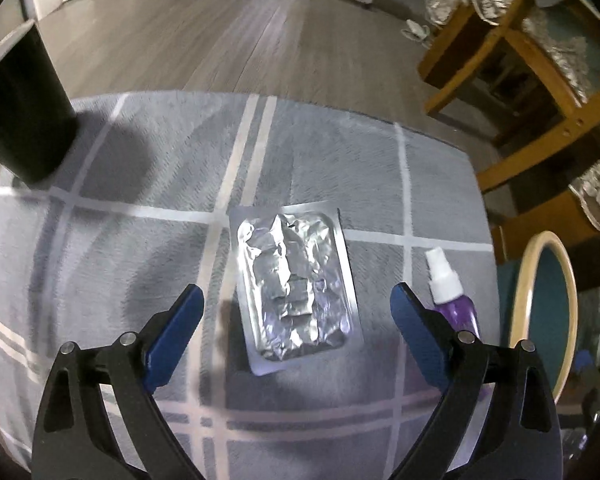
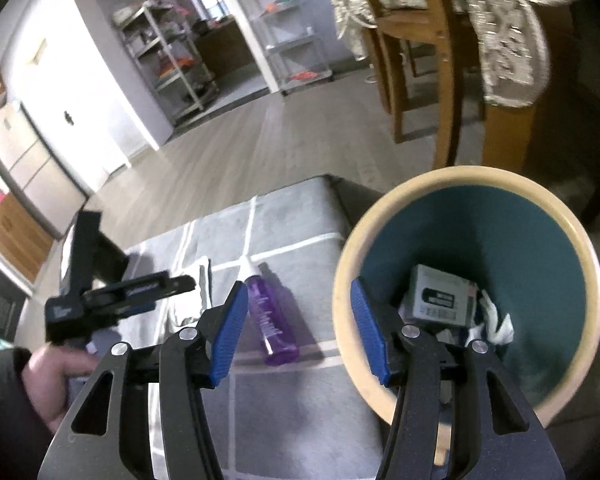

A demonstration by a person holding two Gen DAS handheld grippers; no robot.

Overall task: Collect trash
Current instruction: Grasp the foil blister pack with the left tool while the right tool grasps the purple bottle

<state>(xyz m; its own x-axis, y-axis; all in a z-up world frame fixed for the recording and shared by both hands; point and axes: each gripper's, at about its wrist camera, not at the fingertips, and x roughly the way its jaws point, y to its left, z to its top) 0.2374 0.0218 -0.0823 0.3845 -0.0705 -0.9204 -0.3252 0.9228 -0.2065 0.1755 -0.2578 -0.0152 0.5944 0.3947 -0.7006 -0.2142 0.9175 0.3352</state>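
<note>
A crumpled silver foil blister pack [image 1: 296, 288] lies flat on the grey checked cloth [image 1: 140, 240]. My left gripper [image 1: 296, 294] hovers over it, open wide, one blue pad on each side of the pack and neither touching it. A purple spray bottle [image 1: 456, 308] with a white cap lies just right of the pack. In the right wrist view my right gripper [image 2: 300, 316] is open and holds nothing. It hangs above the bottle [image 2: 272, 320] and the near rim of the round bin [image 2: 380, 216]. Inside the bin lie a grey box [image 2: 440, 296] and white tissue [image 2: 496, 326].
A black cylinder [image 1: 24, 108] stands at the cloth's far left. Wooden chairs [image 1: 520, 80] with lace covers stand on the right, beyond the bin [image 1: 540, 240]. A person's hand [image 2: 56, 364] holds the left tool at the left of the right wrist view. Wood floor [image 1: 240, 32] lies beyond.
</note>
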